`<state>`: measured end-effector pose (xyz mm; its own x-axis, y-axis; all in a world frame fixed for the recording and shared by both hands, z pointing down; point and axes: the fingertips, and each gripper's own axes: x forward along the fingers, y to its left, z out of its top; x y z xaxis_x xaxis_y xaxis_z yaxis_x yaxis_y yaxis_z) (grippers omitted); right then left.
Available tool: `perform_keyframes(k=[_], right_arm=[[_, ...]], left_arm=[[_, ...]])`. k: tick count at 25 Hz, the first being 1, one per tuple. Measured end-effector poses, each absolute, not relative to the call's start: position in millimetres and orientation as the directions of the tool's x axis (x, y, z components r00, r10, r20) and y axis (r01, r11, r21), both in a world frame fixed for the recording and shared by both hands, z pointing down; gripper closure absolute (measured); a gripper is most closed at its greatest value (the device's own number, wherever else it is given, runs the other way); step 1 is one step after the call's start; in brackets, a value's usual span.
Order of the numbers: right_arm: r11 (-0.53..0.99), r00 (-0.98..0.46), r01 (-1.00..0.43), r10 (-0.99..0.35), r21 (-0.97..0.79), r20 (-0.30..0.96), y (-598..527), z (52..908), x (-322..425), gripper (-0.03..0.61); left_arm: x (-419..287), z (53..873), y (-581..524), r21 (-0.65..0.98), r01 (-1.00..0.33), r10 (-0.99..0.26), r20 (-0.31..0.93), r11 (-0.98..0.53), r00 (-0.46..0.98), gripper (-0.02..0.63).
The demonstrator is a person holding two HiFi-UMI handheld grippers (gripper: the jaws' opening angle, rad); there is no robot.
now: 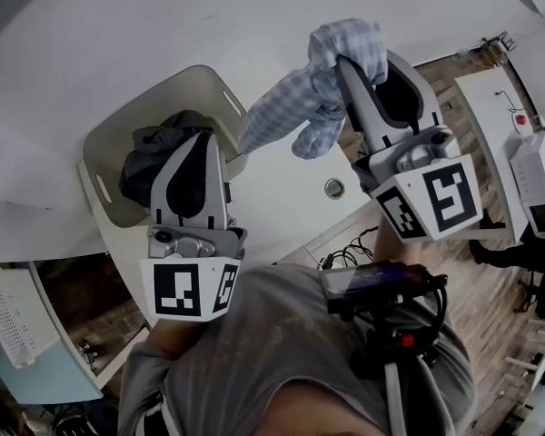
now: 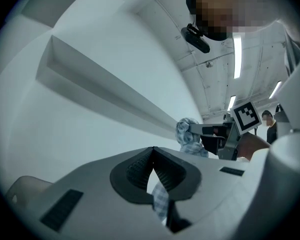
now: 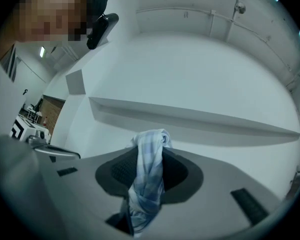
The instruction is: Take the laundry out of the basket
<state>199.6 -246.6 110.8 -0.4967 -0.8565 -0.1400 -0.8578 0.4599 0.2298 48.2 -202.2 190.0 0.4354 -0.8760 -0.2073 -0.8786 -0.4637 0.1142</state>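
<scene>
The left gripper (image 1: 211, 140) and right gripper (image 1: 349, 62) both clamp the blue-and-white checked cloth (image 1: 295, 103), now mostly out. A dark grey garment (image 1: 150, 157) remains in the beige plastic basket (image 1: 177, 89) at left.

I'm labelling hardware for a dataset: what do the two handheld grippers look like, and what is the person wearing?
The left gripper and right gripper are alike: pale grey wedge-shaped shells with dark ribbed pads inside. Each carries a white cube printed with black square markers. The person wears a grey shirt.
</scene>
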Motion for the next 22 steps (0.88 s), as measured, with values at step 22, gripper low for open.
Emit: perform_keyframes(k=[22], right_arm=[[0.468,-0.462,-0.882,-0.881,0.047,0.1,-233,306,242,0.459]], left_arm=[[101,211,-193,0.048,-0.865,-0.864,-0.09,-0.5,0.495,0.606]])
